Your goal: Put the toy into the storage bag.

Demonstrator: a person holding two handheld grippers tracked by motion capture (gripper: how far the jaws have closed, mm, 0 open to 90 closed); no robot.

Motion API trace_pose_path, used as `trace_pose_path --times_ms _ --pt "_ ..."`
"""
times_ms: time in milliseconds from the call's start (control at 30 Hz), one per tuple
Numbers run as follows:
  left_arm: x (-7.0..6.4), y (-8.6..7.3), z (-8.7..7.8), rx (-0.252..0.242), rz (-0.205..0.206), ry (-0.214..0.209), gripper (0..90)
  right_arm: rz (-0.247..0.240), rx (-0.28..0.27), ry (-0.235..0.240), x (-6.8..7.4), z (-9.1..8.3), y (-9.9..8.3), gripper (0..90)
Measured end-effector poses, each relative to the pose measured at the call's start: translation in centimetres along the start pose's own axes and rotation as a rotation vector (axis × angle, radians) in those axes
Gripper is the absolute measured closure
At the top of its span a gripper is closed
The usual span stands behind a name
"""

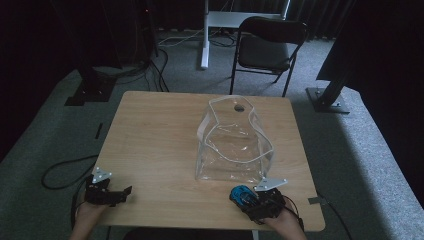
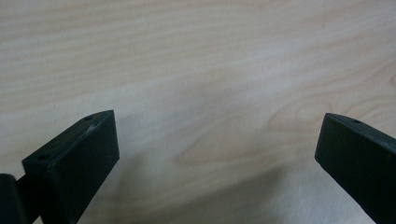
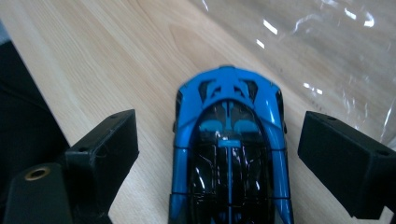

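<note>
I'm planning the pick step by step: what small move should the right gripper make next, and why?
Probably close the right gripper on the blue and black toy car. The car lies between its open jaws on the light wooden table, with a gap at each side, so nothing is gripped yet. The clear plastic bag stands just beyond.

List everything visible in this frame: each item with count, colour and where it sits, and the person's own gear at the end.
toy car: 1, blue and black, on the table's near right edge, between the right gripper's open jaws, not clamped.
clear bag: 1, transparent with white trim, standing open right of the table's centre, just beyond the car.
table: 1, light wood, centre of the high view.
folding chair: 1, black, on the floor beyond the table.
white desk frame: 1, white, far back.
floor cables: several, black, left of the table.
left gripper: 1, black, open over bare wood at the near left corner.
right gripper: 1, black, open around the car.
</note>
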State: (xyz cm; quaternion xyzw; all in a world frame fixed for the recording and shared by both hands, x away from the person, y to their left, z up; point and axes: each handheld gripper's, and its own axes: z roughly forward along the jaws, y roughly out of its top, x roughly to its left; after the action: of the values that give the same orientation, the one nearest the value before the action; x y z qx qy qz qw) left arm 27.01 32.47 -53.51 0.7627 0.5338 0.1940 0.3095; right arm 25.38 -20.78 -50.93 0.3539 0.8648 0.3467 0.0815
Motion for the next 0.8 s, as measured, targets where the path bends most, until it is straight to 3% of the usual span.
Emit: trace_pose_path --times_ms 200,500,800 --pt "0.1 -0.8 -0.1 0.018 0.002 0.015 0.3 -0.022 0.063 -0.032 0.1 1.3 -0.1 11.6" --pt "0.1 -1.6 -0.1 0.025 0.013 0.054 0.2 -0.014 0.121 -0.075 -0.1 2.0 -0.1 12.0" --pt "0.3 -1.6 0.0 0.006 -0.021 0.085 0.2 -0.049 0.177 -0.114 0.1 2.8 0.0 13.3"
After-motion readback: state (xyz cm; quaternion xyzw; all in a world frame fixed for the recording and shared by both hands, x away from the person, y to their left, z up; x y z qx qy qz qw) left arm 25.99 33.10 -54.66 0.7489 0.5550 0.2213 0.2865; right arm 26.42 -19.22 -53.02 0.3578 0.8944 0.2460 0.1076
